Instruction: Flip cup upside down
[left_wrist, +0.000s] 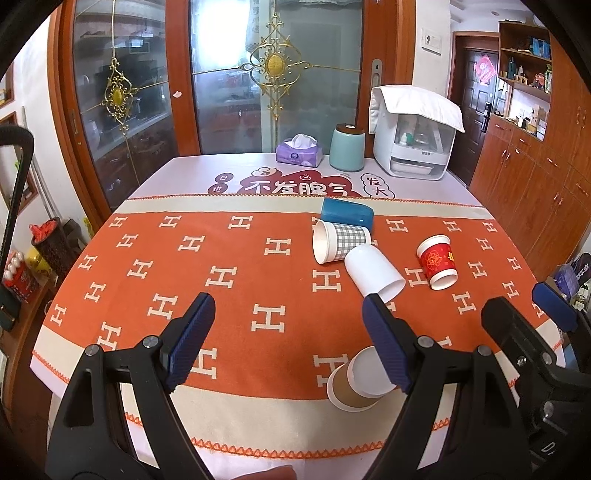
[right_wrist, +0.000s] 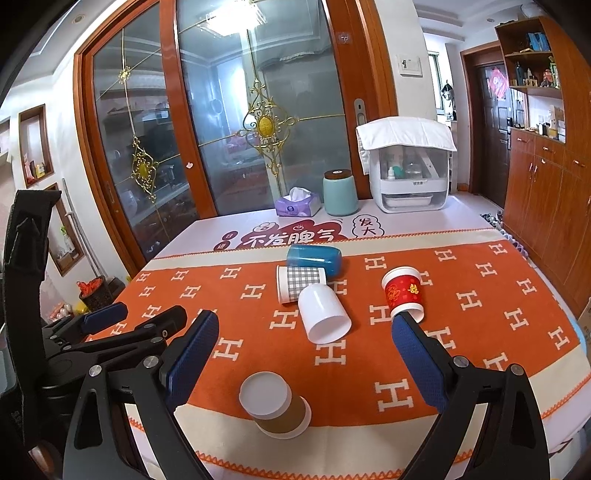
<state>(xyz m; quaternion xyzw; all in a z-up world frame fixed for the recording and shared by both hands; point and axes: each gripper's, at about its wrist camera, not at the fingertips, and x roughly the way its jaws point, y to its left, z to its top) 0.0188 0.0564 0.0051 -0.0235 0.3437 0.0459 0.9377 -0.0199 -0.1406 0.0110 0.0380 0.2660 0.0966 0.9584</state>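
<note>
A brown paper cup (left_wrist: 354, 387) (right_wrist: 275, 406) stands upside down near the table's front edge. Farther back lie on their sides a white cup (left_wrist: 373, 273) (right_wrist: 323, 312), a grey checked cup (left_wrist: 340, 242) (right_wrist: 299, 282) and a blue cup (left_wrist: 347, 214) (right_wrist: 314, 258). A red cup (left_wrist: 437, 266) (right_wrist: 402, 291) stands upside down, a little tilted. My left gripper (left_wrist: 288, 339) is open and empty, above the front of the table, left of the brown cup. My right gripper (right_wrist: 306, 358) is open and empty, above the brown cup.
The table (left_wrist: 221, 258) has an orange patterned cloth. At its back stand a purple tissue box (left_wrist: 299, 151), a teal canister (left_wrist: 347, 147) and a white appliance under a towel (left_wrist: 413, 144). Glass sliding doors rise behind; wooden cabinets stand at right.
</note>
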